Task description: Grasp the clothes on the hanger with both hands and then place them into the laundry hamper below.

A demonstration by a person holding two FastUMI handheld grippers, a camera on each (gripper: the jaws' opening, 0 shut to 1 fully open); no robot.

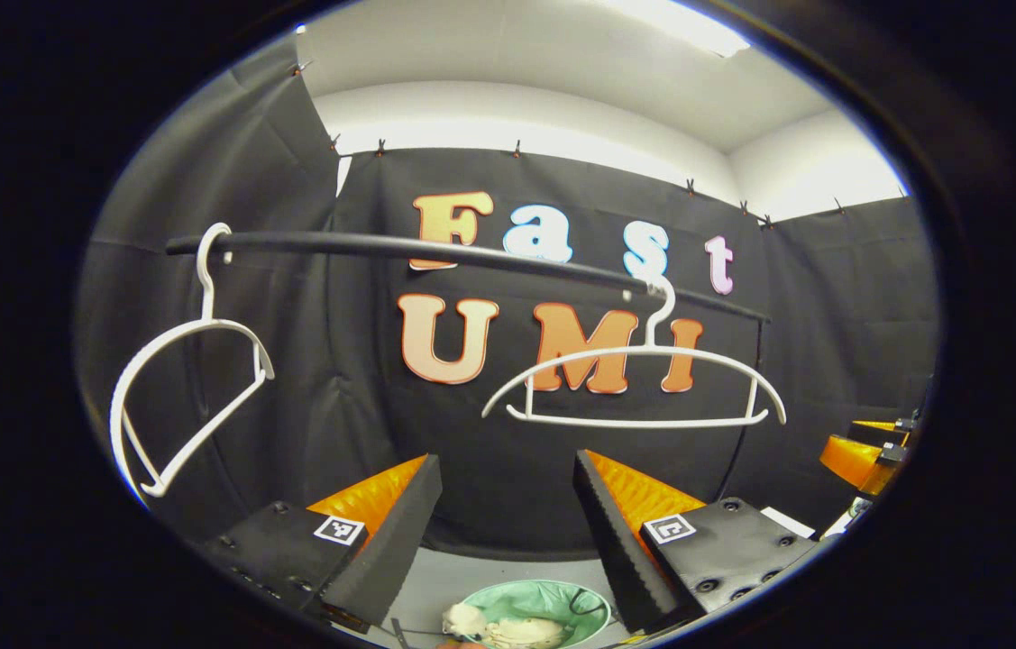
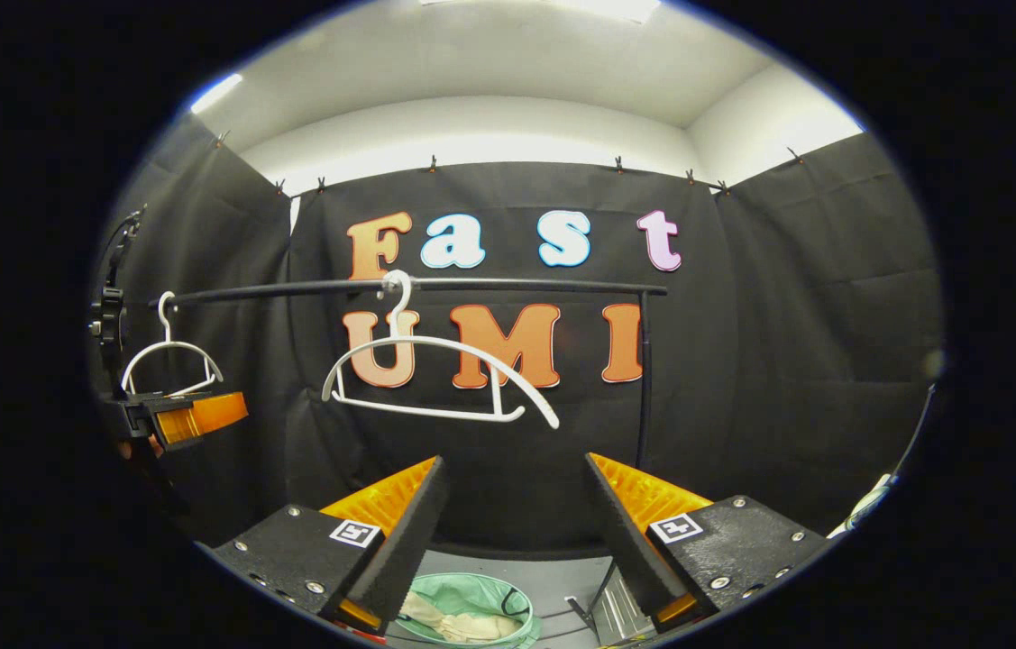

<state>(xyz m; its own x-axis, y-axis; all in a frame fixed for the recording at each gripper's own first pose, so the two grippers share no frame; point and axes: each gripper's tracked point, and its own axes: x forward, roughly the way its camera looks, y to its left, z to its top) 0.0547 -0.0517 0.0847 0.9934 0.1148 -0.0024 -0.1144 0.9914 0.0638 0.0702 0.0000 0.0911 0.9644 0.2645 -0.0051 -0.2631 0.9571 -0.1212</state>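
Note:
Two bare white hangers hang from the black rail [image 1: 471, 252]: one [image 1: 187, 379] at the left end, one [image 1: 638, 383] toward the right. In the right gripper view the same rail [image 2: 517, 287] carries a hanger [image 2: 435, 379] mid-rail and another hanger [image 2: 169, 356] at far left. Below stands a pale green laundry hamper [image 1: 553, 599] with cream clothes [image 1: 508, 631] inside; the hamper [image 2: 462, 599] and the clothes [image 2: 462, 624] also appear between the right fingers. My left gripper [image 1: 508, 518] is open and empty. My right gripper [image 2: 517, 518] is open and empty. The left gripper [image 2: 174, 415] also appears at the far left of the right gripper view.
The rail's upright post [image 2: 643, 379] stands at the right end. Grey floor [image 1: 471, 572] surrounds the hamper. The right gripper [image 1: 868, 455] shows at the right edge of the left gripper view. Black cloth walls close in the booth on three sides.

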